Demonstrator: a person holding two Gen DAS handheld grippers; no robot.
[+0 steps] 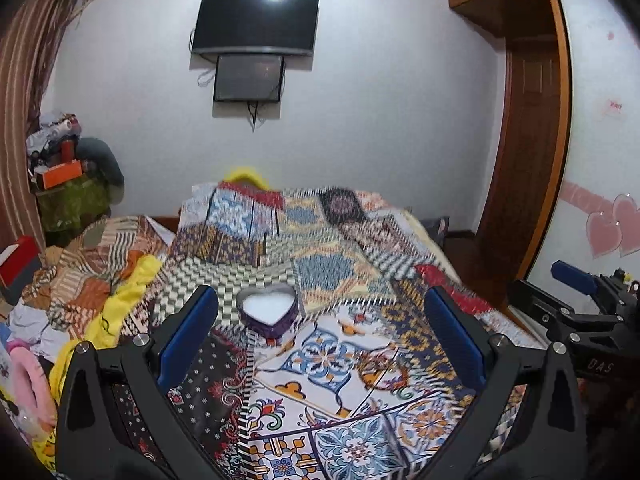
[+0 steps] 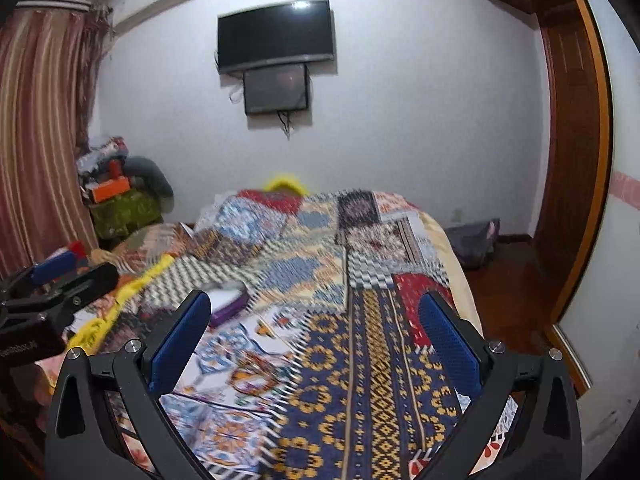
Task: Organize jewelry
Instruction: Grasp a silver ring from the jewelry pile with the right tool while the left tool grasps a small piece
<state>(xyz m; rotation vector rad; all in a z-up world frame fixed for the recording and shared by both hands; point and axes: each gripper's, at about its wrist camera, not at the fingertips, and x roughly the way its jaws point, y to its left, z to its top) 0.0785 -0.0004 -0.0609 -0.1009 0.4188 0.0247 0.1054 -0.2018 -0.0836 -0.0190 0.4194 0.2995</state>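
A heart-shaped purple box (image 1: 267, 312) with a white lining sits open on the patterned bedspread (image 1: 340, 272), just beyond my left gripper (image 1: 320, 312), which is open and empty. Thin bangles (image 1: 378, 368) lie on the bedspread between the left fingers, near the right one. In the right wrist view the box (image 2: 228, 304) is blurred, past the left finger. The bangles (image 2: 254, 376) lie between the fingers of my right gripper (image 2: 314, 320), which is open and empty. Each gripper shows at the edge of the other's view.
Piled clothes and a yellow cloth (image 1: 120, 300) lie on the bed's left side. A red box (image 1: 18, 260) stands at the far left. A wooden wardrobe (image 1: 532, 140) and its white door are on the right. A TV (image 1: 256, 24) hangs on the far wall.
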